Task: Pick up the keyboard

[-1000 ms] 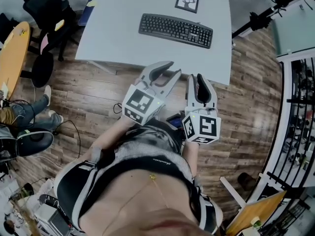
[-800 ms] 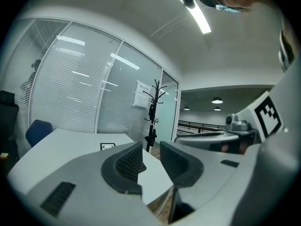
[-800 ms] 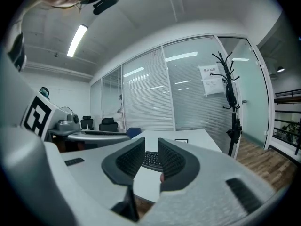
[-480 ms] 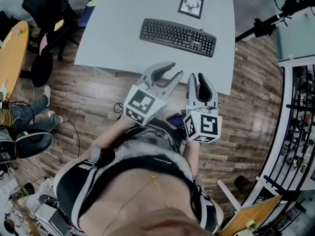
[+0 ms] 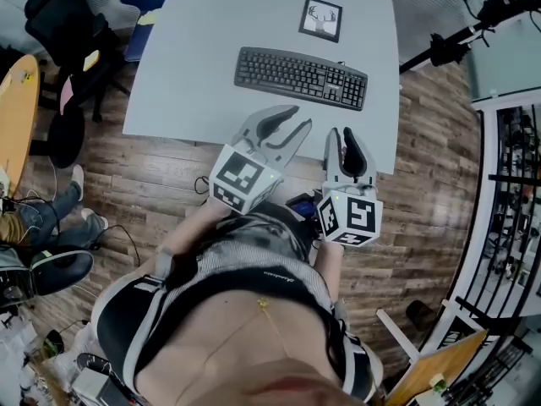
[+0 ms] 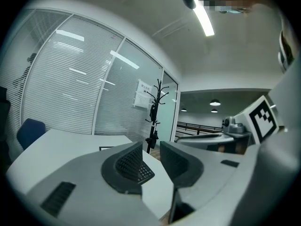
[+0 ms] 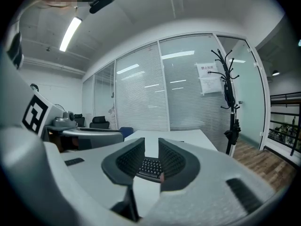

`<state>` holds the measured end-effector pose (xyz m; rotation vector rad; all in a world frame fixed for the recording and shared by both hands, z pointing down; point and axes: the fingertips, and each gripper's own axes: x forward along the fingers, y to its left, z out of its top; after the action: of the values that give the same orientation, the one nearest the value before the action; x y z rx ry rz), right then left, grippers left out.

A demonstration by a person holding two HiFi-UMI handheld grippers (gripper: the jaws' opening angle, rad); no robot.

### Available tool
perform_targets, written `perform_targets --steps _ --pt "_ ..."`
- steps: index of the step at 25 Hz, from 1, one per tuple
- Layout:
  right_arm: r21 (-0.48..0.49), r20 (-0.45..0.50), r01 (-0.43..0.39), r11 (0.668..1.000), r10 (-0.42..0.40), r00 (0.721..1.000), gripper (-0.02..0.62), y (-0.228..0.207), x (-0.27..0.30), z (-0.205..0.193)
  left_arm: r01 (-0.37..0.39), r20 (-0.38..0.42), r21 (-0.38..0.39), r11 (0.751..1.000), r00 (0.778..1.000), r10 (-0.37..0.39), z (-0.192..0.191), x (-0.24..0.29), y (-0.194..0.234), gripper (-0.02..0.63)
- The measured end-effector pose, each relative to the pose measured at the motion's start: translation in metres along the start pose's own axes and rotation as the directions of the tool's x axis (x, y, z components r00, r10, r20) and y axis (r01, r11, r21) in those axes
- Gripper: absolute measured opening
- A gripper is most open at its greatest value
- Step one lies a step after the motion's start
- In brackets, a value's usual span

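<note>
A black keyboard (image 5: 301,77) lies flat on the pale grey table (image 5: 203,57), toward its near right part. My left gripper (image 5: 297,117) and right gripper (image 5: 341,132) hover side by side in front of the person's body, just short of the table's near edge and pointing at the keyboard. Both are shut with nothing between the pads. In the left gripper view the keyboard (image 6: 143,171) shows past that gripper (image 6: 151,147). The right gripper view has the keyboard (image 7: 149,166) straight ahead beyond the right gripper (image 7: 151,142).
A small framed picture (image 5: 321,19) lies on the table behind the keyboard. Black office chairs (image 5: 68,24) and a round wooden table (image 5: 17,100) stand at the left, where a seated person's legs (image 5: 42,193) show. A black stand (image 5: 456,36) and a metal rack (image 5: 516,184) are at the right.
Both grippers have come closer to the table's near edge, and the keyboard now sits lower in the head view. The jaws look the same as before.
</note>
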<state>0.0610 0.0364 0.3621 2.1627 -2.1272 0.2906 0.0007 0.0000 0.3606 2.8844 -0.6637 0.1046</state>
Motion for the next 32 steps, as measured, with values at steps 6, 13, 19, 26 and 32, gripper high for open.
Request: perform_targets --steps 6,13,19,26,32 --pt "0.01 0.006 0.013 1.0 -0.013 1.0 0.094 0.004 0.022 0.0 0.006 -0.008 -0.001 1.0 1.0 -0.006 0.001 0.002 0.025 0.092" --pt "0.012 0.005 -0.001 1.0 0.001 1.0 0.095 0.004 0.039 0.003 -0.019 -0.006 -0.016 1.0 1.0 0.019 0.006 0.006 0.041 0.092" --pt "0.008 0.011 -0.036 0.999 0.036 0.999 0.095 -0.009 0.057 0.011 -0.055 0.003 -0.019 0.998 0.998 0.055 0.012 0.023 0.05 0.092" --pt "-0.003 0.023 -0.123 0.992 0.123 0.992 0.095 -0.026 0.091 0.03 -0.094 0.017 -0.015 0.995 0.995 0.094 0.03 0.062 0.058 0.092" --pt "-0.015 0.023 -0.183 0.983 0.184 0.983 0.095 -0.046 0.114 0.044 -0.143 0.018 -0.027 0.989 0.99 0.143 0.042 0.09 0.068 0.092"
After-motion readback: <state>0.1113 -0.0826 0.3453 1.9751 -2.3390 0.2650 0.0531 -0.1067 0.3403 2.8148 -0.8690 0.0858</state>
